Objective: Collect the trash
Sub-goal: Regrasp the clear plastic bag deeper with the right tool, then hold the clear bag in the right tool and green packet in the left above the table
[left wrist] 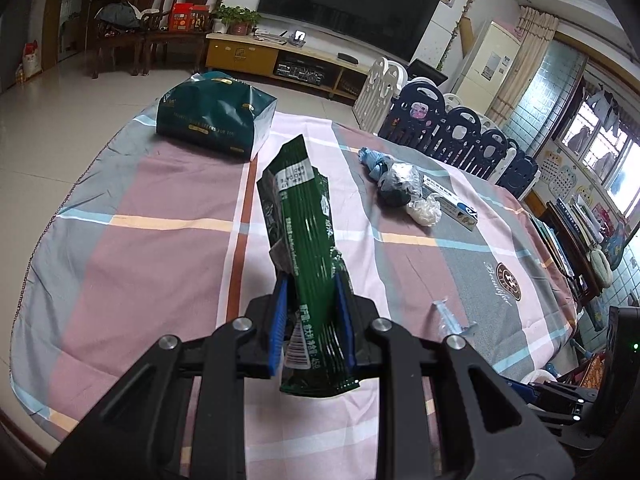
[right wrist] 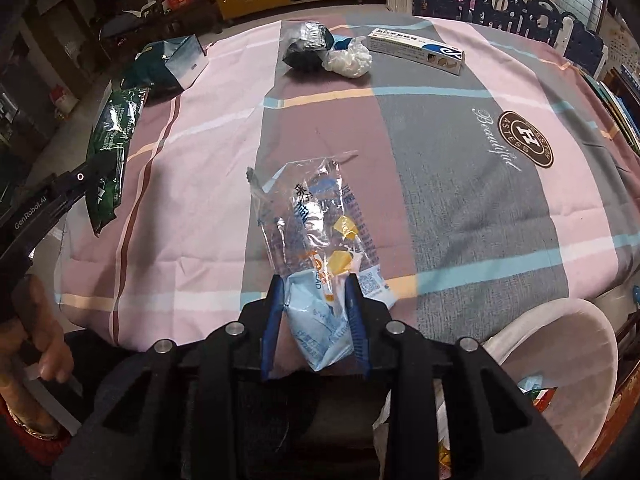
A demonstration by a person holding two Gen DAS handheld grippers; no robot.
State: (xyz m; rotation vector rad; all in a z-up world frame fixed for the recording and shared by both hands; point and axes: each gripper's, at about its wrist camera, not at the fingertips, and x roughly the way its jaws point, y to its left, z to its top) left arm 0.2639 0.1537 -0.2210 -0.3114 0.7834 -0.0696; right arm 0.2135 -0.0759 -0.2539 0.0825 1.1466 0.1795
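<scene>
Left gripper [left wrist: 310, 280]: pinched a green wrapper [left wrist: 306, 240], held above the checked tablecloth [left wrist: 160, 220].
Right gripper [right wrist: 316, 284]: pinched a clear plastic wrapper [right wrist: 316, 232] over the table's near edge.
Far side of table: dark green bag [left wrist: 216, 118], crumpled dark foil [right wrist: 306, 46], white plastic wad [right wrist: 350, 58] touching it, white box [right wrist: 416, 50] beside.
White bin [right wrist: 560, 360]: below the table edge, right.

a large dark television [left wrist: 352, 0] hangs on a pale wall above a low yellow cabinet [left wrist: 244, 54]. two dark wooden chairs [left wrist: 136, 28] stand on the glossy tiled floor [left wrist: 80, 88]. daylight enters through windows [left wrist: 600, 148].
</scene>
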